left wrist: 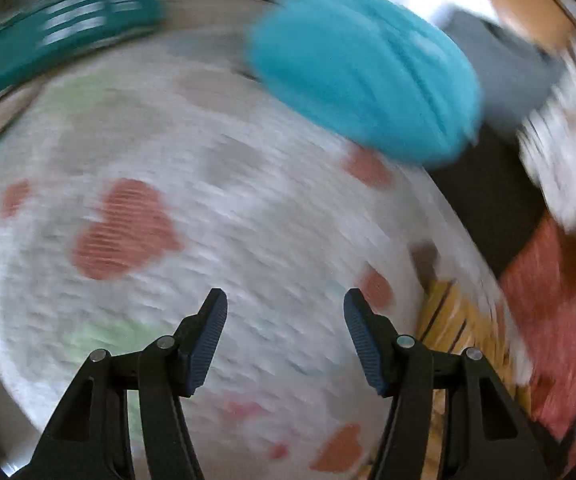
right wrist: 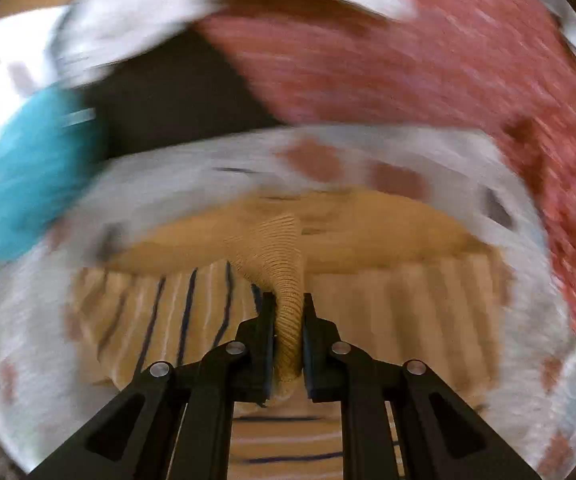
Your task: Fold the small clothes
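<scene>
Tan ribbed garment (right wrist: 280, 264) is pinched between the closed right tongs (right wrist: 288, 336) at 6 o'clock, while the left tongs (left wrist: 286, 344) hang open and empty over a heart-print cloth (left wrist: 208, 208).

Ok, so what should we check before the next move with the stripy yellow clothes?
1. Right gripper shut on the yellow garment: ok.
2. Grip is on its ribbed edge, bunched between the pads: ok.
3. Left gripper open, nothing in it: ok.
4. Garment lying flat: cannot tell, the picture is blurred.
5. White blanket with hearts under the garment: ok.
6. Teal cloth clear of the garment: ok.
</scene>
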A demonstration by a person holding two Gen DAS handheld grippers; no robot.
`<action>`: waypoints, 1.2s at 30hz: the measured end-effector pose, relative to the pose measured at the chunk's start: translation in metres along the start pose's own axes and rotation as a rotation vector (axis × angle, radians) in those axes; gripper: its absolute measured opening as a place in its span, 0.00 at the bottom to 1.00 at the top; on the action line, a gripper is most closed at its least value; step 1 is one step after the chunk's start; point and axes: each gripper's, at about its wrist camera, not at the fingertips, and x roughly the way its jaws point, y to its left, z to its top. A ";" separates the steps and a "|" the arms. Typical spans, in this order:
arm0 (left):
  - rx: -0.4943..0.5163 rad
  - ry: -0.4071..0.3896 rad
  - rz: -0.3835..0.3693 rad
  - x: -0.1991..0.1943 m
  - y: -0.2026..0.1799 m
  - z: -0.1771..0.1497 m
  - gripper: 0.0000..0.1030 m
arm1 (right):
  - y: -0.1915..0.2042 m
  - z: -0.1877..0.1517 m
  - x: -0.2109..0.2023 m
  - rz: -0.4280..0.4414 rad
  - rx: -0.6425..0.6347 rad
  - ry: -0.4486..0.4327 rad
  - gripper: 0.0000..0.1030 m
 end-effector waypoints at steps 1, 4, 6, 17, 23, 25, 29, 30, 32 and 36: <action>0.044 0.008 -0.004 0.004 -0.012 -0.005 0.58 | -0.027 0.000 0.015 -0.038 0.054 0.036 0.12; 0.161 0.058 -0.039 0.014 -0.041 -0.026 0.58 | -0.077 -0.005 0.043 -0.085 0.134 0.099 0.14; 0.203 0.093 -0.057 0.021 -0.052 -0.037 0.58 | -0.090 -0.011 0.054 -0.097 0.175 0.122 0.19; 0.350 0.203 -0.086 0.049 -0.093 -0.075 0.58 | -0.087 -0.006 0.016 -0.085 0.153 -0.016 0.48; 0.399 0.263 -0.069 0.063 -0.102 -0.089 0.58 | -0.046 -0.026 0.052 0.057 0.040 0.135 0.47; 0.390 0.289 -0.068 0.067 -0.099 -0.090 0.58 | -0.064 -0.030 0.064 -0.020 0.092 0.144 0.46; 0.344 0.329 -0.084 0.073 -0.088 -0.087 0.58 | -0.116 -0.040 0.055 -0.028 0.241 0.123 0.45; 0.345 0.327 -0.081 0.073 -0.087 -0.087 0.58 | -0.128 -0.044 0.045 -0.046 0.265 0.114 0.45; 0.347 0.321 -0.082 0.069 -0.083 -0.088 0.58 | -0.145 -0.053 0.027 -0.112 0.282 0.105 0.54; 0.366 0.303 -0.083 0.058 -0.076 -0.099 0.58 | -0.173 -0.087 -0.004 -0.053 0.312 0.125 0.58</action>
